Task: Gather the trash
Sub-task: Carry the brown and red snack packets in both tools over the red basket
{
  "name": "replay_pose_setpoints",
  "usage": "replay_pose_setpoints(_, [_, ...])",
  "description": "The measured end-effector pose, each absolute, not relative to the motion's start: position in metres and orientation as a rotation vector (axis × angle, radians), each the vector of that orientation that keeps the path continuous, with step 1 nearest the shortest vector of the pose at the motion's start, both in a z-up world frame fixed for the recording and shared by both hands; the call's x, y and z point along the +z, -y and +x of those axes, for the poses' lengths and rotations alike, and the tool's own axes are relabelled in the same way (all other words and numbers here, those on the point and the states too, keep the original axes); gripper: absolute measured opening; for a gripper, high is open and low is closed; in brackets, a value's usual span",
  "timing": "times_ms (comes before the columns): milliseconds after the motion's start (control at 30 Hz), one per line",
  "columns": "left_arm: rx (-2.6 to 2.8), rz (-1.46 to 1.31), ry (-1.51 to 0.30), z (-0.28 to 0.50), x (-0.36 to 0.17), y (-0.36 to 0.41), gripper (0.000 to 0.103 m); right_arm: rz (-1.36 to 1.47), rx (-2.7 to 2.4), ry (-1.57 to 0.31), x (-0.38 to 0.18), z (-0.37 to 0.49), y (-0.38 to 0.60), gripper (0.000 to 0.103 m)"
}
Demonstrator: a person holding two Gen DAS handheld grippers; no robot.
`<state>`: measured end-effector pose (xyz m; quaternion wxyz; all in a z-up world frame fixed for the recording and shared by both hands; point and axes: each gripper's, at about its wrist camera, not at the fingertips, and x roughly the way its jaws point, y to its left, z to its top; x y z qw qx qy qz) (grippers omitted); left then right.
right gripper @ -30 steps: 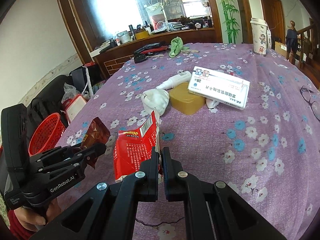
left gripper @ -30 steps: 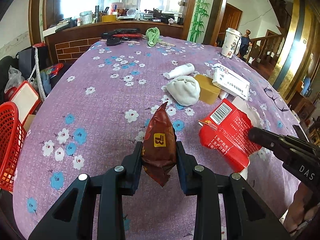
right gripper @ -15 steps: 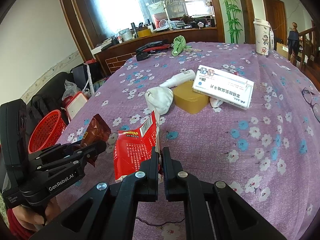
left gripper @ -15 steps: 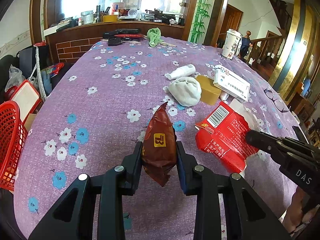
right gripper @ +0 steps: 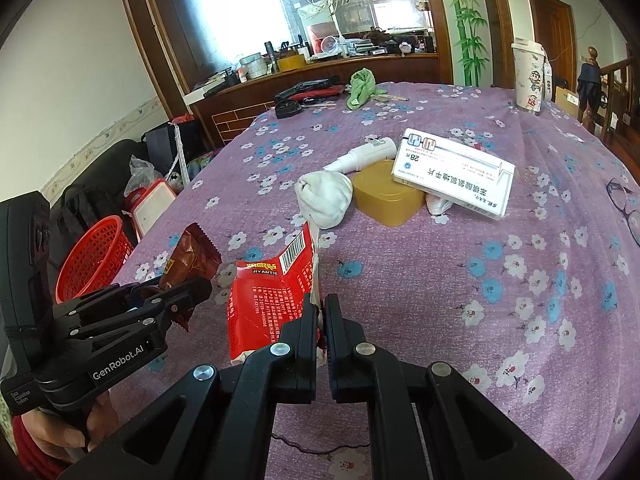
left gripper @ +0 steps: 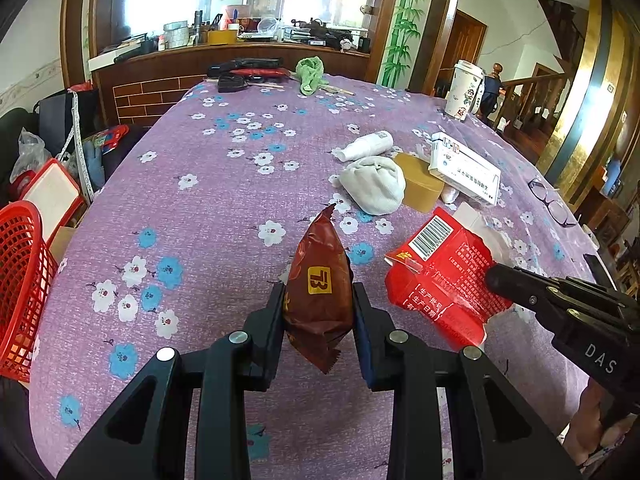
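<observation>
Off to the left of the table (left gripper: 224, 200) stands a red basket (left gripper: 20, 292), its inside hidden. Left gripper (left gripper: 318, 312) clamps a brown wrapper (left gripper: 318, 280) upright; right gripper (right gripper: 321, 316) pinches a red packet (right gripper: 272, 292). Beyond lie a white bundle (left gripper: 374, 190), yellow tin (left gripper: 420, 186) and medicine box (left gripper: 464, 168).

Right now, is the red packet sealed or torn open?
Torn open. The red packet has a ragged top edge by its barcode, white lining showing, and the right gripper pinches one side.
</observation>
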<state>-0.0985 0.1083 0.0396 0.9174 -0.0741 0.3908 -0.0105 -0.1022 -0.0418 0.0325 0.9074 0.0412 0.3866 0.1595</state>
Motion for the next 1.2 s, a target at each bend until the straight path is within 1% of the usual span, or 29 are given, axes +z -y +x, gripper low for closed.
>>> replay_pose_setpoints(667, [0.01, -0.214, -0.765, -0.111, 0.05, -0.142, 0.03, 0.017, 0.378, -0.79, 0.046, -0.092, -0.001, 0.005])
replay_pose_setpoints(1000, [0.06, -0.272, -0.727, -0.124, 0.059, -0.18, 0.03, -0.033, 0.432, -0.792, 0.051, -0.087, -0.042, 0.005])
replay_pose_setpoints(1200, [0.121, -0.311, -0.698, -0.139, 0.065, -0.217, 0.03, -0.029, 0.501, -0.815, 0.054, -0.078, -0.076, 0.005])
